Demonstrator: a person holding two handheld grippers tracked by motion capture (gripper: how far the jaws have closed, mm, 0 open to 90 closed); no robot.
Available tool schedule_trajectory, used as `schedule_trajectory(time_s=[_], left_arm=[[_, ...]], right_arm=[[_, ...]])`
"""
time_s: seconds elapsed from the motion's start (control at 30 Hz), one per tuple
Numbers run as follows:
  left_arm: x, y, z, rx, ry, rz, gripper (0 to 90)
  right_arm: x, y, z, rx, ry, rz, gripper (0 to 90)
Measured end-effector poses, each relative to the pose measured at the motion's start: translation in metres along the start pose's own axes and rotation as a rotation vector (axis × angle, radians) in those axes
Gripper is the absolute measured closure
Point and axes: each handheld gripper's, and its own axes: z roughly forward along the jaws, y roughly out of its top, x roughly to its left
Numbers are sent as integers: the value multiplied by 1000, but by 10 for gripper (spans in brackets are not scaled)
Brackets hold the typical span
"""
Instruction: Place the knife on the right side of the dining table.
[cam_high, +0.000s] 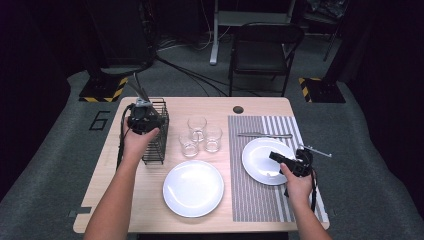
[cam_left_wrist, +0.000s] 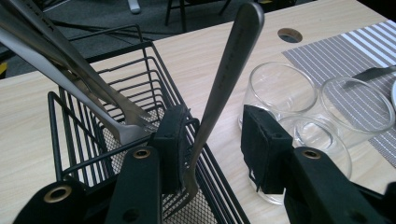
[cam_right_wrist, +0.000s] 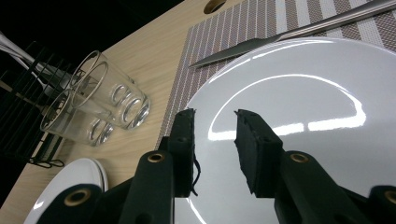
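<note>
High view: left gripper (cam_high: 141, 120) hovers over the black wire cutlery basket (cam_high: 159, 145) at nine o'clock on the wooden table (cam_high: 115, 175), jaws half open around a steel fork handle (cam_left_wrist: 224, 79) that leans on one pad, unclamped. At three o'clock, right gripper (cam_high: 280, 159) hangs, jaws parted and empty, over the white round plate (cam_high: 257, 160).

Right gripper (cam_right_wrist: 214, 122) over the white plate (cam_right_wrist: 308, 93)
Its jaws stood apart above the plate's near rim, nothing between them; a knife (cam_right_wrist: 299, 29) lay on the striped placemat (cam_right_wrist: 243, 25); three glasses (cam_right_wrist: 100, 100) stood left.
</note>
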Motion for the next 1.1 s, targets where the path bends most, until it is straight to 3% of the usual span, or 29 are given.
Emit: schedule_trajectory(time_s=[0.37,0.83,0.87,1.1], left_arm=[[1,6,2,-16,4,-7,624],[0,13,13,26,33,20,633],[0,13,15,20,39,7,640],[0,13,18,22,35,21,665]], right_arm=[[1,-2,1,7,-10,-23,674],[-2,-4,0,7,-6,0,670],[-2,-4,0,6,-5,1,670],[-2,-5,1,13,-4,1,669]])
